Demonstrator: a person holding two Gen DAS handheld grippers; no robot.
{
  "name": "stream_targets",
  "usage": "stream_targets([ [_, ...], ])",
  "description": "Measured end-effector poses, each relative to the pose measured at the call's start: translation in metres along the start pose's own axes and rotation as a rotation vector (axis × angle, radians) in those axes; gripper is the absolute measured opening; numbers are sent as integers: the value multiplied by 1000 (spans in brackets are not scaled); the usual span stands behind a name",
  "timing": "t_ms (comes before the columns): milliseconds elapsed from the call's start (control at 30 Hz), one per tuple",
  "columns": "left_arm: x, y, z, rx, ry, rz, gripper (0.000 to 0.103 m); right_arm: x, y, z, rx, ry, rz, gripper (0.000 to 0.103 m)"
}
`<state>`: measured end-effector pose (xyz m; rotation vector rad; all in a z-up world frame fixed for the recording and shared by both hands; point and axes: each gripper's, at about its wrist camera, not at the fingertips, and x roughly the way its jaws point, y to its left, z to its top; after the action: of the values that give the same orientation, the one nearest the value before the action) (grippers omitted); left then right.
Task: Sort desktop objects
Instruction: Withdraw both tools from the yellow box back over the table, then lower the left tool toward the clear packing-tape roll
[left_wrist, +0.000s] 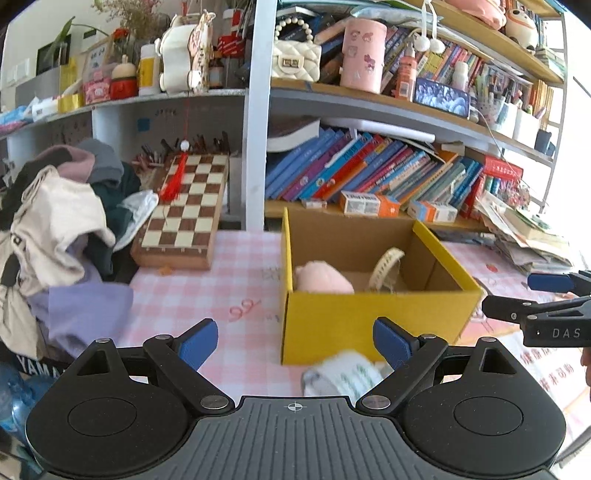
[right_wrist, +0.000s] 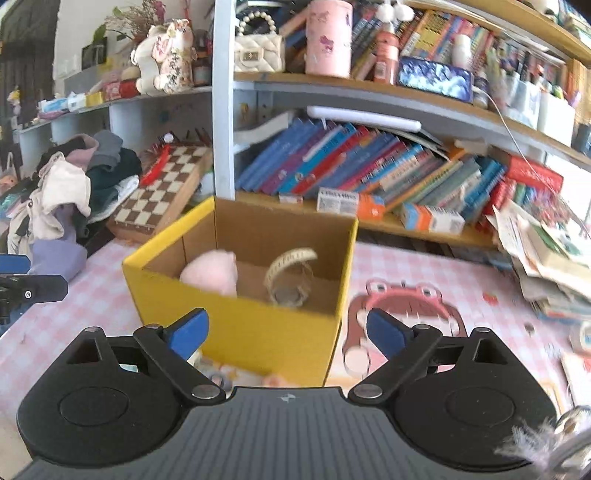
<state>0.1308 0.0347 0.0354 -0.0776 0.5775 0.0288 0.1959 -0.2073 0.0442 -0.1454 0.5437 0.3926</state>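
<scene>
A yellow cardboard box (left_wrist: 332, 321) stands on the pink checked tablecloth; it also shows in the right wrist view (right_wrist: 240, 325). Inside lie a pink plush (left_wrist: 323, 278) (right_wrist: 210, 271) and a roll of cream tape (left_wrist: 384, 267) (right_wrist: 290, 275). My left gripper (left_wrist: 295, 343) is open and empty, just in front of the box. A white-green packet (left_wrist: 343, 374) lies between its fingers on the cloth. My right gripper (right_wrist: 288, 328) is open and empty, near the box's front corner; small items (right_wrist: 236, 373) lie under it. Its fingers (left_wrist: 550, 282) show at the right in the left wrist view.
A chessboard (left_wrist: 184, 210) leans at the back left beside a pile of clothes (left_wrist: 62, 229). Shelves of books (left_wrist: 369, 170) run behind the box. A stack of papers (right_wrist: 546, 258) sits at the right. A frog picture (right_wrist: 402, 306) is on the cloth.
</scene>
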Motion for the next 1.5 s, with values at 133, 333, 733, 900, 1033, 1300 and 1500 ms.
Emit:
stream_targets([
  [133, -8, -5, -20, 34, 19, 26, 93, -14, 14, -26, 31, 35, -35, 95],
  [333, -14, -7, -43, 55, 62, 33, 93, -23, 32, -57, 38, 93, -61, 97],
  [733, -11, -21, -81, 115, 181, -25, 94, -21, 56, -100, 17, 225, -86, 98],
  [900, -12, -28, -90, 160, 208, -49, 94, -21, 59, -106, 27, 248, -77, 98],
  [1033, -13, -30, -93, 178, 217, -57, 94, -20, 57, -108, 54, 266, -69, 98],
  [1300, -11, -27, -93, 164, 218, -54, 94, -19, 62, -108, 55, 281, -51, 98],
  [1500, -6, -26, -92, 156, 225, -57, 94, -14, 61, -107, 49, 294, -52, 98],
])
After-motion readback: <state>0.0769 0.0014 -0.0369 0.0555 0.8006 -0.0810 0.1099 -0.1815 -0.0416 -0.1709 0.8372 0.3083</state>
